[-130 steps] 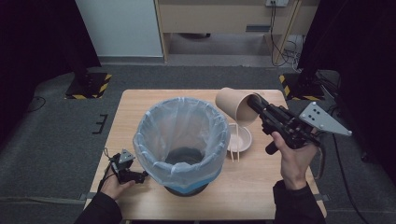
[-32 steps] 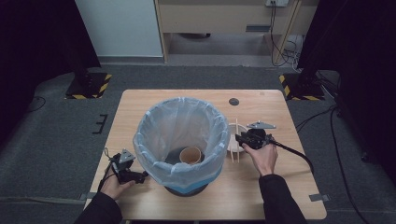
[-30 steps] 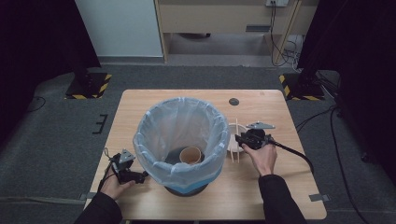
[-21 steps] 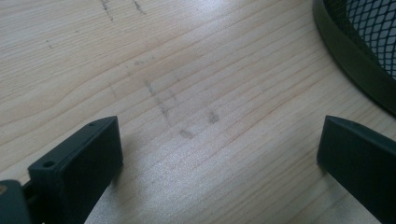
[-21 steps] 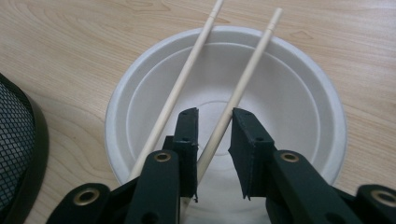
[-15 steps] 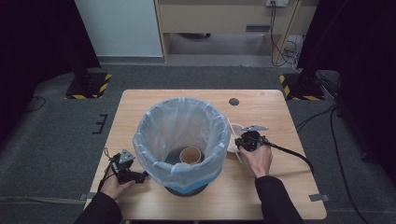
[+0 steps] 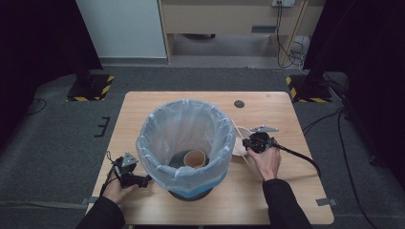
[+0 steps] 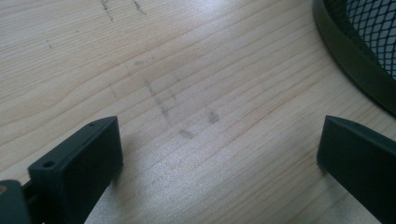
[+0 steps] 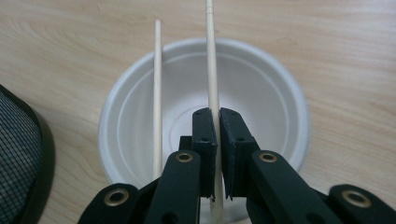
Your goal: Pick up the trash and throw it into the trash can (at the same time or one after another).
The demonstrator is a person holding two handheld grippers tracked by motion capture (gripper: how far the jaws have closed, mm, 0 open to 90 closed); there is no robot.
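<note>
Wooden table, a lined bin [image 7: 185,143] at its middle; toward the right edge, just beside the bin, sits a white bowl [image 9: 261,98] with two chopsticks across it. The right gripper [image 9: 215,122] has just clamped onto one chopstick [image 9: 212,70] — its long axis runs straight on from the jaws. The second chopstick [image 9: 157,93] lies parallel, free. Near the left front corner, the left gripper [image 8: 219,149] rests wide open — empty.
</note>
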